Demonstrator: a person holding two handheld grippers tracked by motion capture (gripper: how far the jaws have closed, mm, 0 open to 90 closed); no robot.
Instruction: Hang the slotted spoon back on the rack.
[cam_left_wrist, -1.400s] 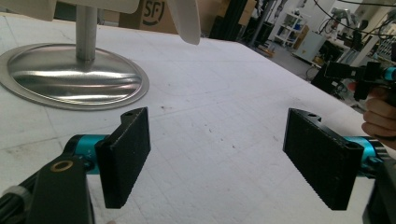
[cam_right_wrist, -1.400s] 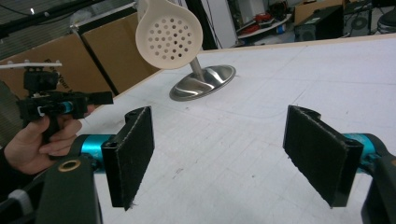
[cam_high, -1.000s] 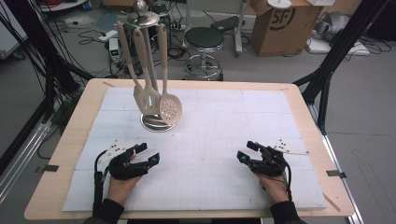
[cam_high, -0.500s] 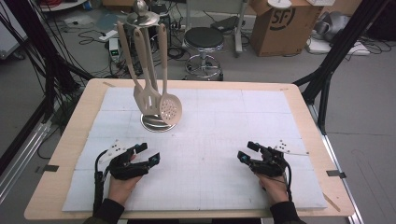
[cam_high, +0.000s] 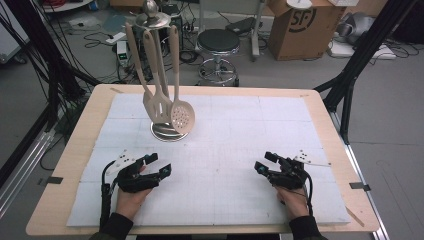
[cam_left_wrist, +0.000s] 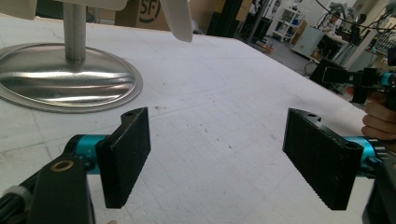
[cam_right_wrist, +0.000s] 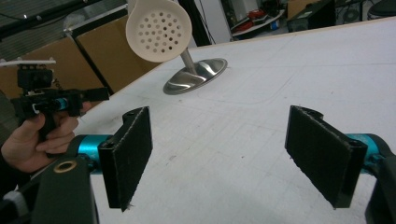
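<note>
A person sits at a wooden counter (cam_high: 75, 165) covered by a white mat (cam_high: 235, 150). The left gripper (cam_high: 156, 165) rests low on the mat near the front left, jaws spread wide with nothing between them. The right gripper (cam_high: 264, 162) rests near the front right, well apart from the left, its jaws also wide open and empty. Toward the back left of the mat stands a metal rack (cam_high: 168, 131) with a round, shiny base. Three cream utensils hang from its top: a skimmer (cam_high: 182, 116) with a perforated bowl, a spatula (cam_high: 159, 104), and a third utensil (cam_high: 136, 55) partly hidden behind them. Both grippers point toward the rack, which stands well clear of them.
</note>
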